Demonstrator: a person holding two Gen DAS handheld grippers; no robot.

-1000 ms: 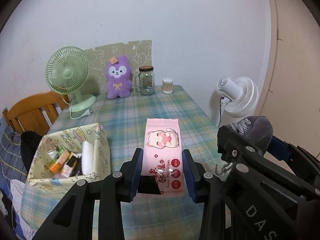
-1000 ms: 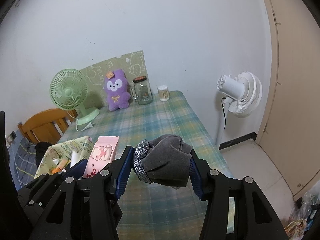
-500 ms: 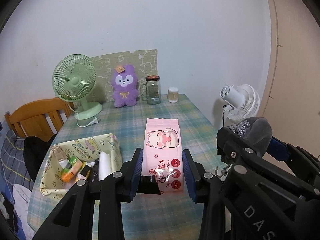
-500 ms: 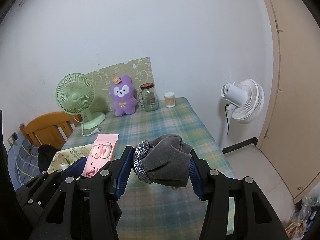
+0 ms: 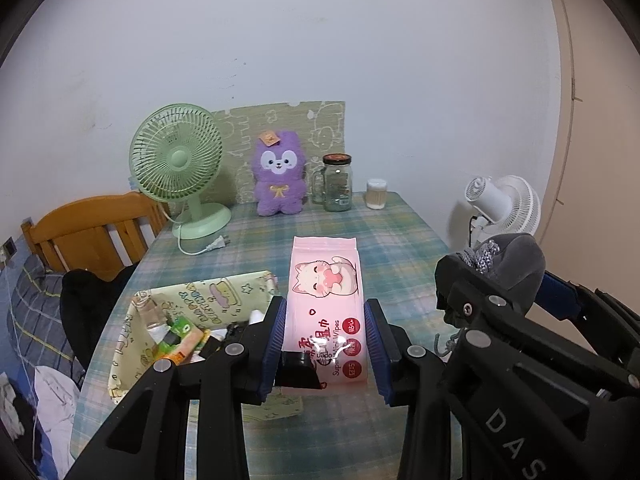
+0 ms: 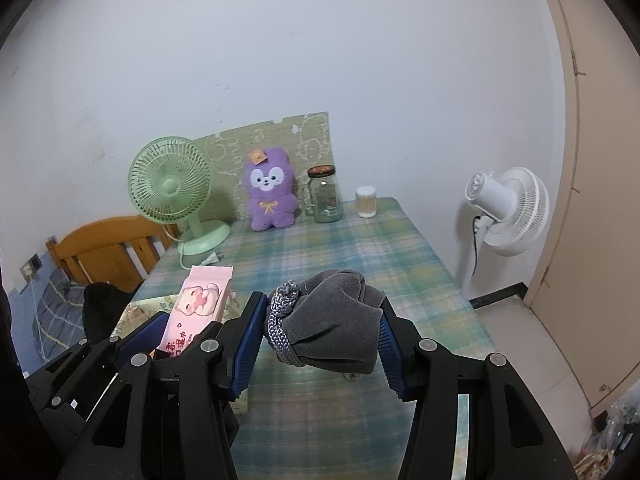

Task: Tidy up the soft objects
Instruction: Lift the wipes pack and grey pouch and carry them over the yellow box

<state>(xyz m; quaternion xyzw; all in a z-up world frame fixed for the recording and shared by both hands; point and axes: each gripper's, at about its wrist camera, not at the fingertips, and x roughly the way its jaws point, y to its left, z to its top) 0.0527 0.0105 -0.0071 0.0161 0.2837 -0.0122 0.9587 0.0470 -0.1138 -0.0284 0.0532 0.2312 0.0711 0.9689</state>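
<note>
My left gripper (image 5: 325,340) is shut on a pink pack of wet wipes (image 5: 326,280) with a cat drawing, held above the checked tablecloth (image 5: 280,232). Its blue pads press the pack's lower sides. My right gripper (image 6: 320,340) is shut on a rolled grey cloth pouch (image 6: 336,320) with a speckled drawstring cord. In the left wrist view that pouch (image 5: 516,264) shows at the right. The wipes pack (image 6: 198,300) appears left of the pouch in the right wrist view. A purple plush toy (image 5: 278,178) sits at the table's far end.
A yellow patterned fabric box (image 5: 188,320) with small packets inside stands at the left, partly under the left gripper. At the back stand a green desk fan (image 5: 178,164), a glass jar (image 5: 337,182) and a cotton-swab pot (image 5: 376,193). A white fan (image 6: 506,210) stands right of the table; a wooden chair (image 5: 92,228) left.
Both grippers have drawn back from the far wall and risen slightly, so the table's objects look farther off and more of the room shows. Both grips are unchanged.
</note>
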